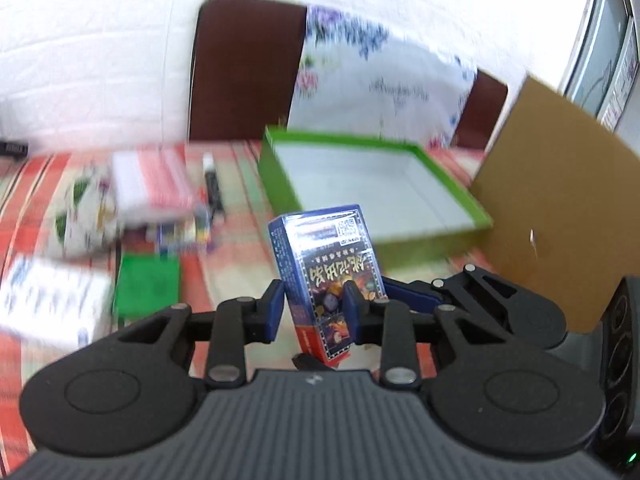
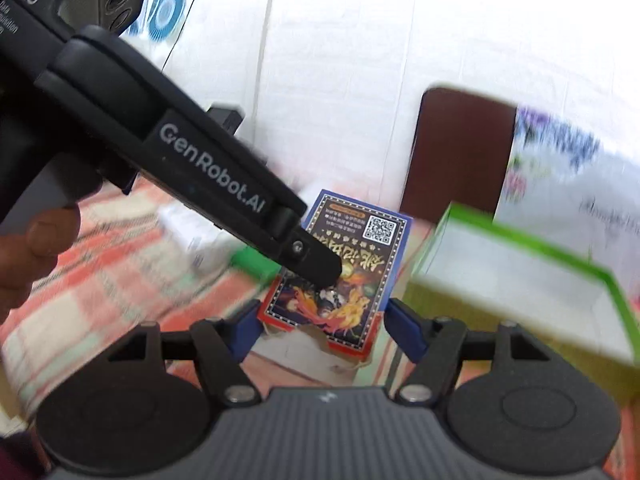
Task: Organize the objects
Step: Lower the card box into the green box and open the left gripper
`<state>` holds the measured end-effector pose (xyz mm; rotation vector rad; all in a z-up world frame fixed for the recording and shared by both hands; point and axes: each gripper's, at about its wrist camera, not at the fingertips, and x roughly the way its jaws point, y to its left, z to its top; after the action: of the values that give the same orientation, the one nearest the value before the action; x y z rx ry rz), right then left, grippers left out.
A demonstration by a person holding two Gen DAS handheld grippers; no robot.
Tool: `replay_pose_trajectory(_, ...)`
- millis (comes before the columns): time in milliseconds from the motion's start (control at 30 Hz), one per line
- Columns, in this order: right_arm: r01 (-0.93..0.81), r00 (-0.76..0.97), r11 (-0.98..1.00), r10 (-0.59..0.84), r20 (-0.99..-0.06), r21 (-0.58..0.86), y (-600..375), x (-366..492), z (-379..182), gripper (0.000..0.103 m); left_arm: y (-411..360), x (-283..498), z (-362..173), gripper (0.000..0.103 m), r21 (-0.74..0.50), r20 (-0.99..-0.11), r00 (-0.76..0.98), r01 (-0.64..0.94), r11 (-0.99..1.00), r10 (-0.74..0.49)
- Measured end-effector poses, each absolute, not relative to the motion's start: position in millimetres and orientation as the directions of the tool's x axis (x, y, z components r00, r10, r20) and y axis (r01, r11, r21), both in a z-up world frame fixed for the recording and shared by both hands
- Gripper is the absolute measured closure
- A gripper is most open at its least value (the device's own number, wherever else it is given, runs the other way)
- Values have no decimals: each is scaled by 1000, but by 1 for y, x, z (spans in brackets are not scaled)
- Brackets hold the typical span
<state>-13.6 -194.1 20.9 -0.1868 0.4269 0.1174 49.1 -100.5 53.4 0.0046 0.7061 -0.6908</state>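
Between the left gripper's blue pads, a card box stands clamped, lifted above the striped cloth. Right gripper angles down, its wider-set pads flanking the same box, contact unclear. Beyond, a green tray lies empty, with cardboard beside it.

Bright; motion-blurred; fisheye-warped edges
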Motion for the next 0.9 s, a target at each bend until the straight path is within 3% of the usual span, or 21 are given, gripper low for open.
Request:
replay_pose_trajectory(367,83,940,972,-150,-307,-221,-302,48,33,34,-226,117,65,69,-171,-569,501,704,689,-652)
replay_pose_trajectory(433,158,918,957,-234,-321,-245,-321,58,25,25,-246,126,57,56,-147,-588,505,701,698,-632)
replay_pose_trajectory(467,206,900,947,-282,-333,-246,-330,61,19,13,-255,128,51,53,-126,-596,523,689,714,-609)
replay_pose_trajectory(500,241,889,944,-309,-337,-227,-338,60,13,14,-259,129,46,53,-116,-600,530,683,721,-599)
replay_pose_trajectory(633,298,882,950,-312,-353,-94,-353,45,0,16,-253,128,33,53,-127,-617,524,670,731,-587)
replay_pose_trajectory(900,277,915,961,-262,-306,3,-330,15,4,17,-172,108,33,53,-148,-623,573,581,800,-532)
